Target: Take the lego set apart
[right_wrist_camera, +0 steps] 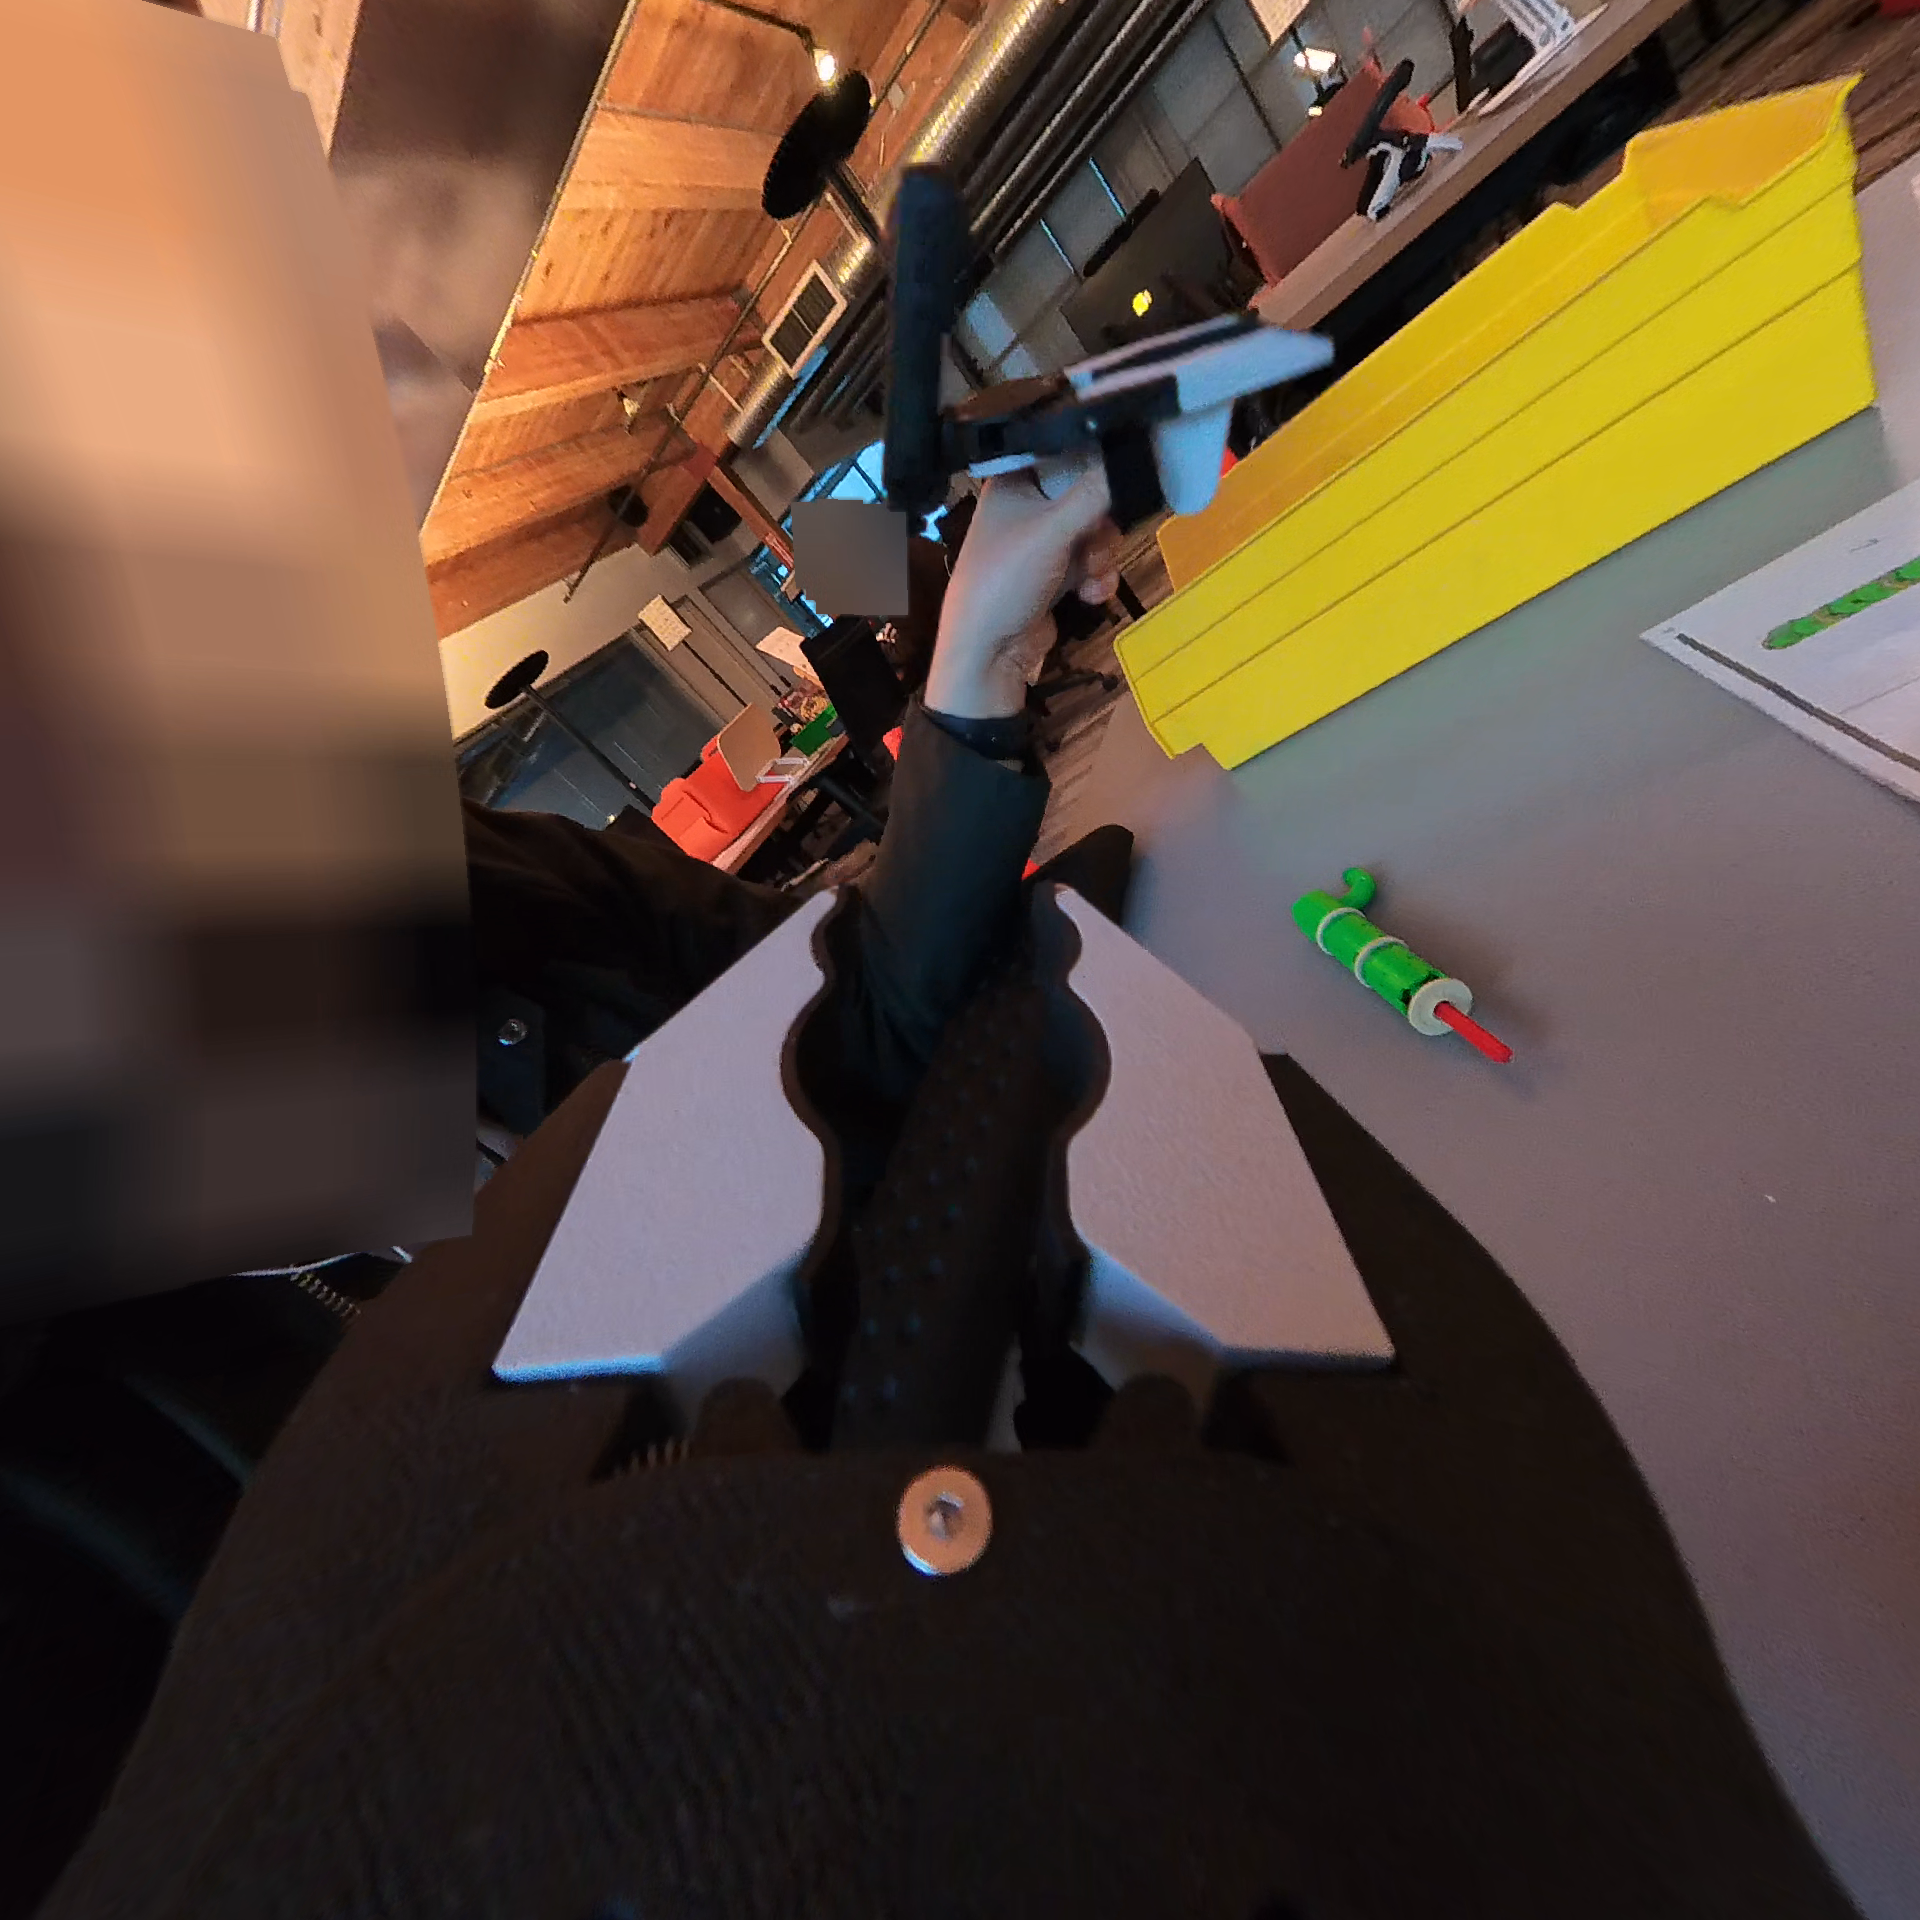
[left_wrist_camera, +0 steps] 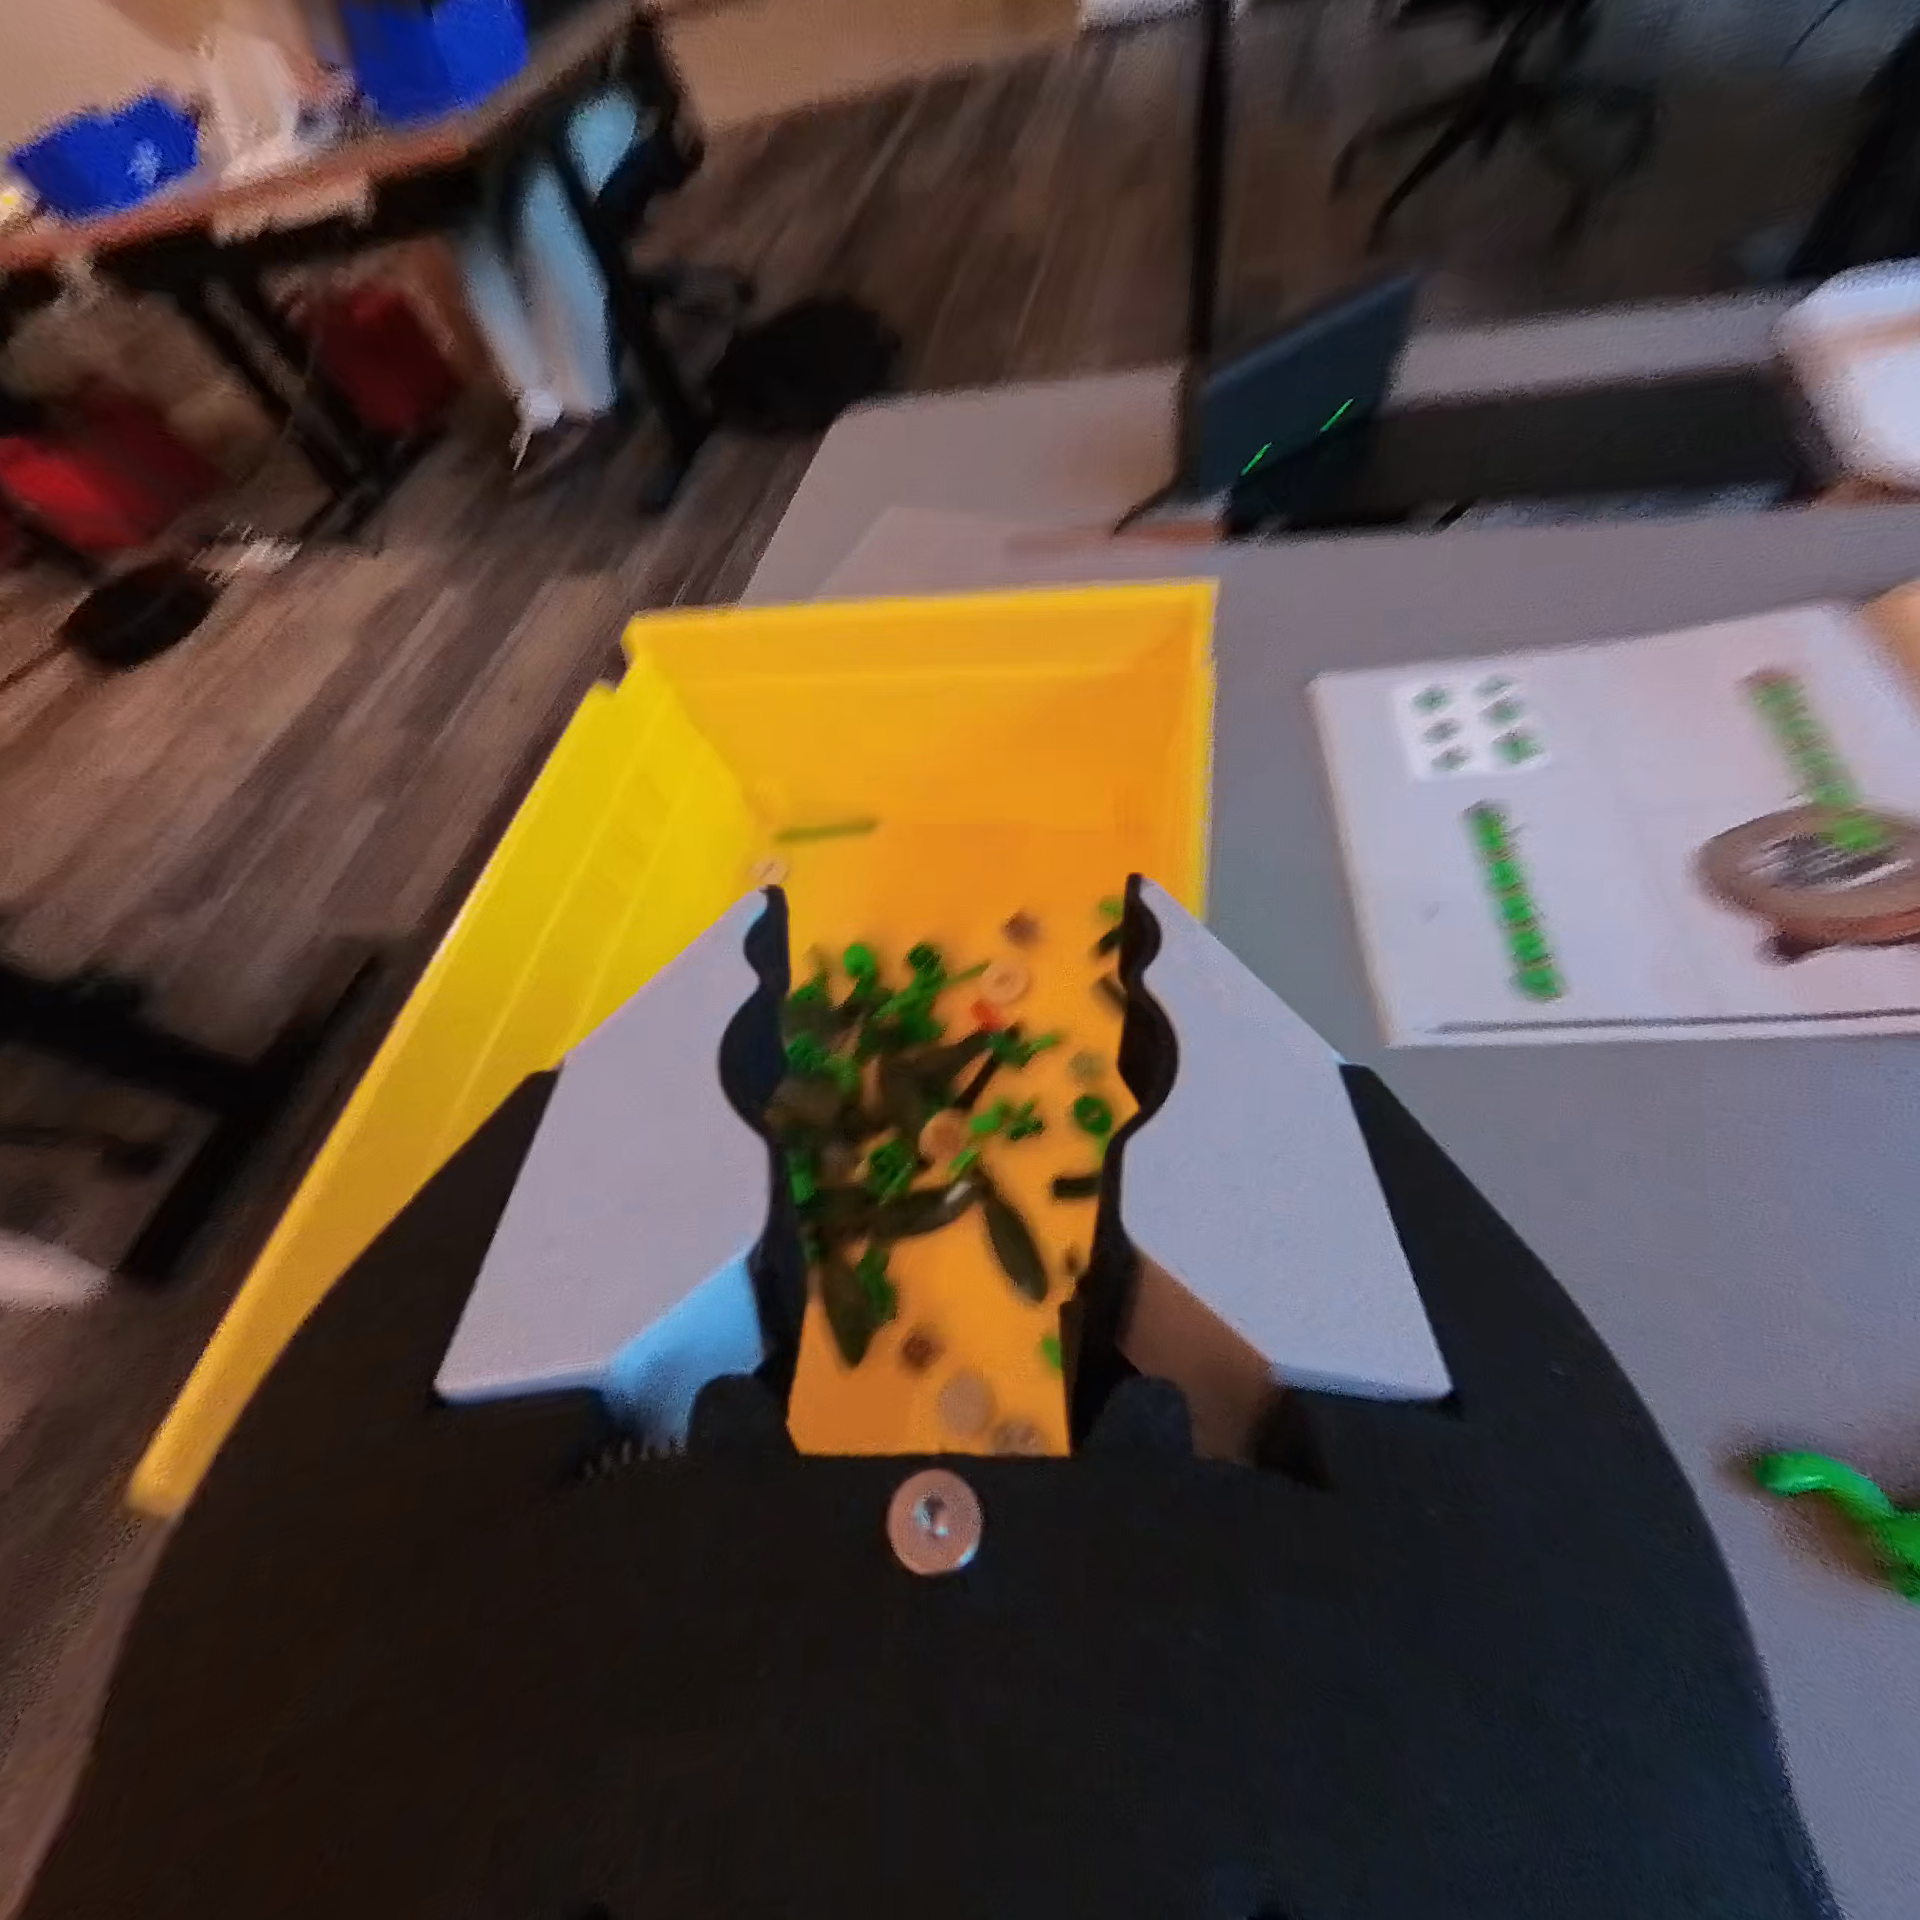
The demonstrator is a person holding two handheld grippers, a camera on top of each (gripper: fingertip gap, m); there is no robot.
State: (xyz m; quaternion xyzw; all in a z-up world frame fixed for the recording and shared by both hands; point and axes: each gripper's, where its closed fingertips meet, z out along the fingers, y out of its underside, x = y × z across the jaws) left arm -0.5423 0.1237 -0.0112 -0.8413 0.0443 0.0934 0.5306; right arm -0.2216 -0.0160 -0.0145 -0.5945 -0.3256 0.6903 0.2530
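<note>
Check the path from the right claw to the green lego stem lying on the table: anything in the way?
Nothing visible. The green lego stem lies alone on the grey table, ahead and to the right of the open right claw. Only bare tabletop shows between them. The yellow bin and the booklet sit farther back.

The yellow bin (left_wrist_camera: 665, 790) is left open at the top, and its far half of floor is seen bare, while the near half is cluttered by loose green pieces (left_wrist_camera: 894, 1122). To its right, bare grey table (right_wrist_camera: 1558, 1299) is interrupted only by the green stalk with a red axle (right_wrist_camera: 1382, 966) and the open booklet (left_wrist_camera: 1621, 831).
</note>
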